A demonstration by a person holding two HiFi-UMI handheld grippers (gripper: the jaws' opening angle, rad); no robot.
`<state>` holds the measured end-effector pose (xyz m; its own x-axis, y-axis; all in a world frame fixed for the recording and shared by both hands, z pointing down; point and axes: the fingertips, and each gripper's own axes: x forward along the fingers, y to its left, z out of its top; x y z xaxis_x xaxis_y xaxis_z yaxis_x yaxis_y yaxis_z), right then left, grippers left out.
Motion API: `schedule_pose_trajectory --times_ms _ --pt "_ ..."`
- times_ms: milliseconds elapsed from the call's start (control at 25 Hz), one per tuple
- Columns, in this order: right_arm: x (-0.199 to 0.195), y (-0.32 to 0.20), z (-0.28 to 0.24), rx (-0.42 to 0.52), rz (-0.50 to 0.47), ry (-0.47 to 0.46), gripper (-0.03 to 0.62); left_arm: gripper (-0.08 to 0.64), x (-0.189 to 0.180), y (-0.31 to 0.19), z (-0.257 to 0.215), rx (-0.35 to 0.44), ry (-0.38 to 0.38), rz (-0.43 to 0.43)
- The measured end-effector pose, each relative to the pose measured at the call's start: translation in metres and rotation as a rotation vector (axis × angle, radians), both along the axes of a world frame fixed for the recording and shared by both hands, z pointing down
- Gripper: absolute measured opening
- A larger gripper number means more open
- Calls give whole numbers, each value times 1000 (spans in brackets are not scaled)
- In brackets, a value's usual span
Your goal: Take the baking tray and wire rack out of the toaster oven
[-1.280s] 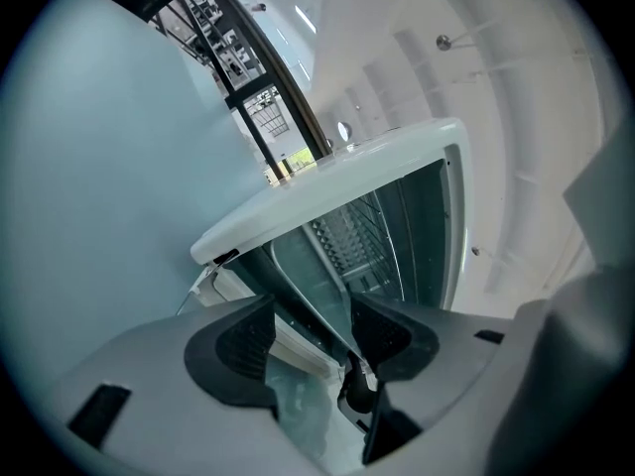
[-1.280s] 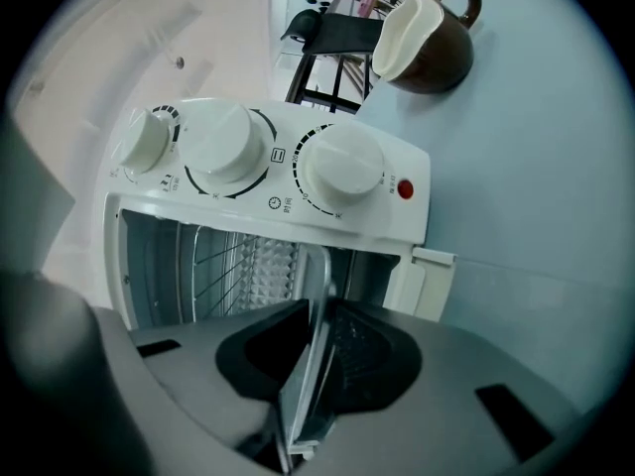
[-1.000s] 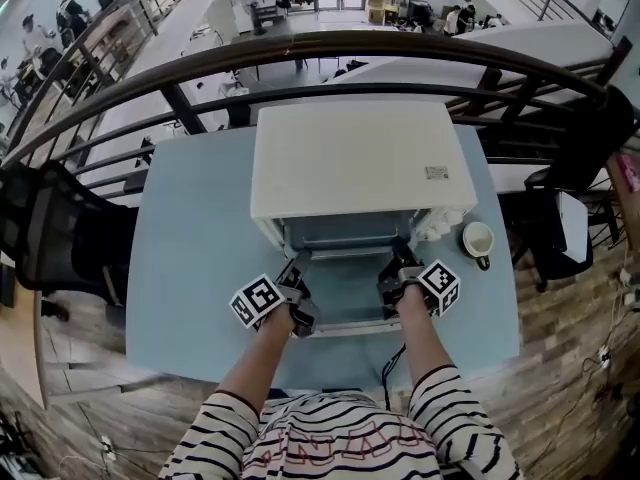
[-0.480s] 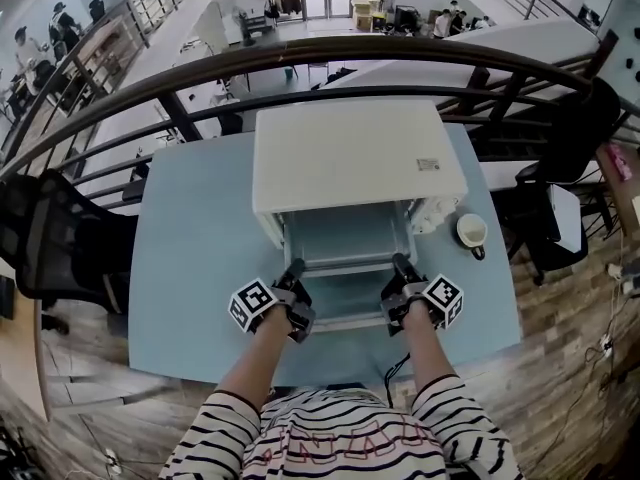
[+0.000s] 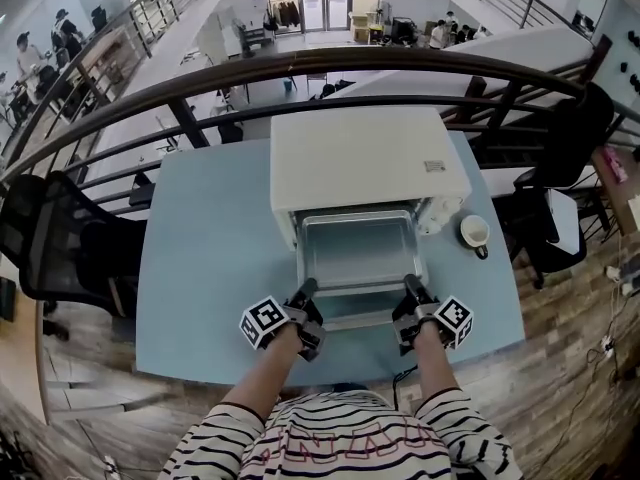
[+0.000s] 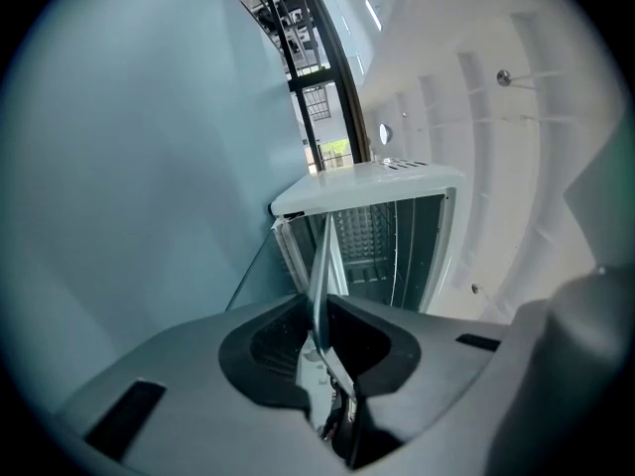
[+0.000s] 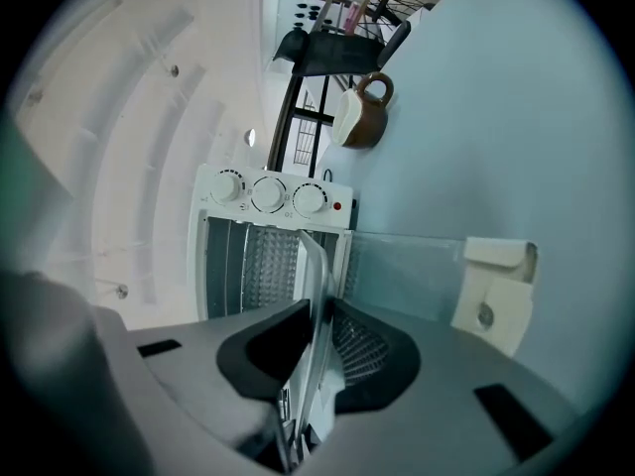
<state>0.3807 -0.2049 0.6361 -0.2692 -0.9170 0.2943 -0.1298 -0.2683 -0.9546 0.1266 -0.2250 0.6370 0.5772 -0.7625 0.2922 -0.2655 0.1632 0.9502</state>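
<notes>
As left gripper (image 5: 307, 288) just closed onto its near rim, baking tray (image 5: 358, 251), right gripper (image 5: 411, 284) clamping same rim.

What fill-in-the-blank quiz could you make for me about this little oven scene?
The right tool grips the near edge of the ____.
The door of the oven is ____.
In the head view, a mug stands on the table on the oven's ____ side.
Missing words: tray; open; right.
</notes>
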Motion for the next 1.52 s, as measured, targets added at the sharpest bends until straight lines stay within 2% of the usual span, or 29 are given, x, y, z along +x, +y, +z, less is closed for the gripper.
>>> schedule_pose_trajectory --times_ms 480,760,1120,1520 --pt "-16 77 -18 29 124 13 80 74 -14 60 -12 -4 46 115" --pt "-56 122 -24 30 177 19 80 74 -54 91 -17 4 72 163" --pt "-161 147 -26 45 145 31 80 74 -161 118 -24 52 42 163" --pt "-309 143 -19 49 -31 5 80 74 -310 140 -24 92 -8 34"
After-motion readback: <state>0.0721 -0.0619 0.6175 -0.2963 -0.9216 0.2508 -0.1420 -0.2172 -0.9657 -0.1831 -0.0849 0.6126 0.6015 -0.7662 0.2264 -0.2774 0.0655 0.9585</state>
